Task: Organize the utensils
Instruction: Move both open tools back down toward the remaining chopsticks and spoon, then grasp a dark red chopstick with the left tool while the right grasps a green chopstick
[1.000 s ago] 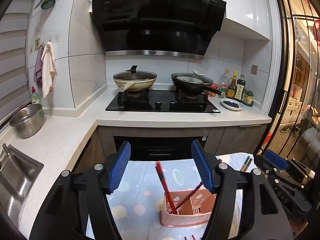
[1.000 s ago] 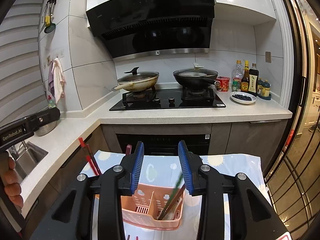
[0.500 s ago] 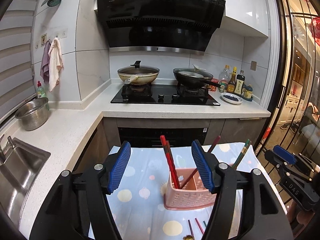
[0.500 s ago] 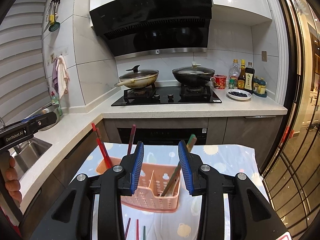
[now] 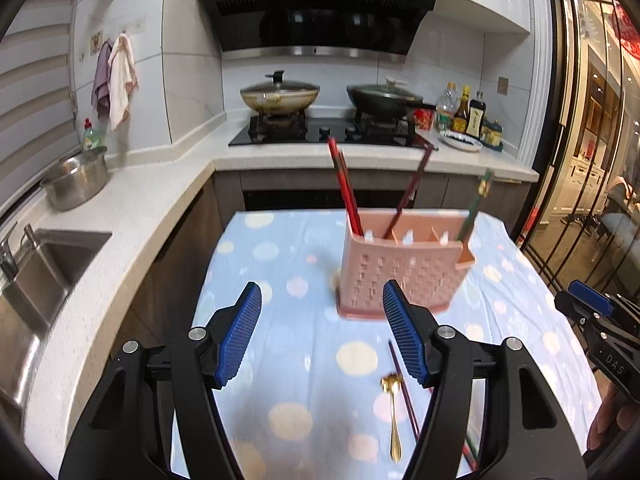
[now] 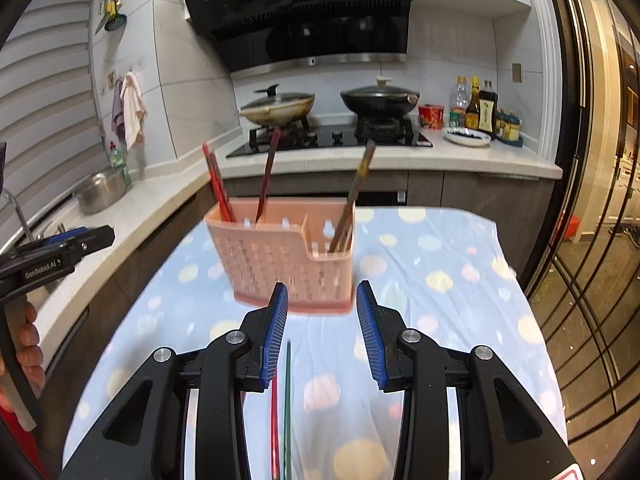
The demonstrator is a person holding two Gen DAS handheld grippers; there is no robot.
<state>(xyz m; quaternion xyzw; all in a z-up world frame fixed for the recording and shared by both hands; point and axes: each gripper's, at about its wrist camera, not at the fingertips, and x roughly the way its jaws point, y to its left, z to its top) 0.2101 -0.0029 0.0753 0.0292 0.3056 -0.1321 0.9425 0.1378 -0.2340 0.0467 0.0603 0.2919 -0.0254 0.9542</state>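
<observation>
Two grippers, left (image 5: pixel 322 334) and right (image 6: pixel 322 334), jaws parted, empty | pink perforated plastic utensil caddy (image 6: pixel 286 262) upright beyond both jaws, chopsticks leaning inside | gold spoon (image 5: pixel 394 412) beneath left's right jaw

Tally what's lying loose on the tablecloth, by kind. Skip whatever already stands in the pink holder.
Chopsticks: 3 (purple chopstick, red chopstick, green chopstick)
Spoons: 1 (gold spoon)
Total: 4
</observation>
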